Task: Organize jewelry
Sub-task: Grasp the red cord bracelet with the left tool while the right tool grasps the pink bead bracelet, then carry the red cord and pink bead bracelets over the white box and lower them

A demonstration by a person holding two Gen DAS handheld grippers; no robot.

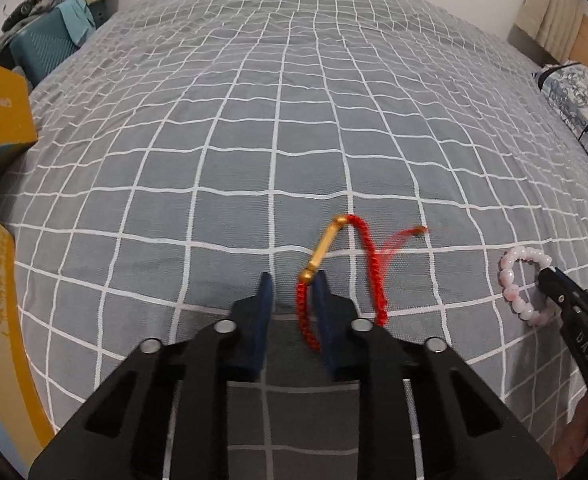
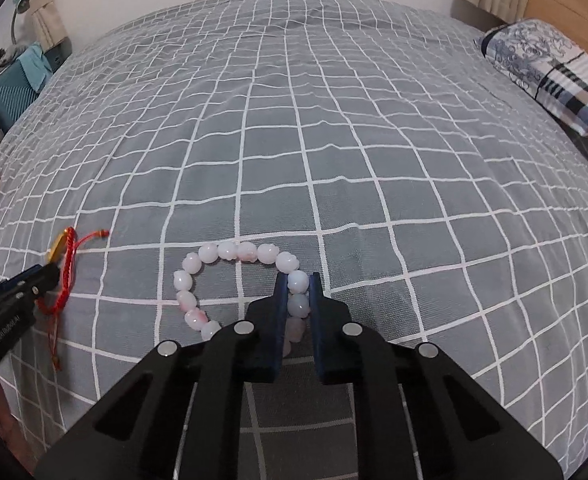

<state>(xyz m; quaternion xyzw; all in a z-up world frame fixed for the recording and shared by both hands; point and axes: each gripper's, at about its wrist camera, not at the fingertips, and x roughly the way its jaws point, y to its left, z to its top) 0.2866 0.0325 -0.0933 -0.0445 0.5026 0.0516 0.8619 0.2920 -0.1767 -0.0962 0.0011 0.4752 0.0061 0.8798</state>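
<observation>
Early stage. Both pieces on the bed [image 1: 254, 120]. Right gripper [image 2: 298, 280] pinches pink bead bracelet [image 2: 230, 250]; left gripper [image 1: 292, 280] nearly closed, red cord bracelet [image 1: 378, 276] seemingly unclamped. Nothing stowed yet.

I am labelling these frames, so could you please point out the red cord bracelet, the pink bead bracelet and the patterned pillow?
red cord bracelet [image 1: 321, 251]: left wrist view, on its gold tube.
pink bead bracelet [image 2: 208, 253]: right wrist view, on a far bead.
patterned pillow [image 2: 542, 68]: right wrist view, on its middle.

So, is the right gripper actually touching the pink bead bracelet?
Touching. The right wrist view shows the right gripper with both fingers pressed against beads of the pink bead bracelet.
</observation>
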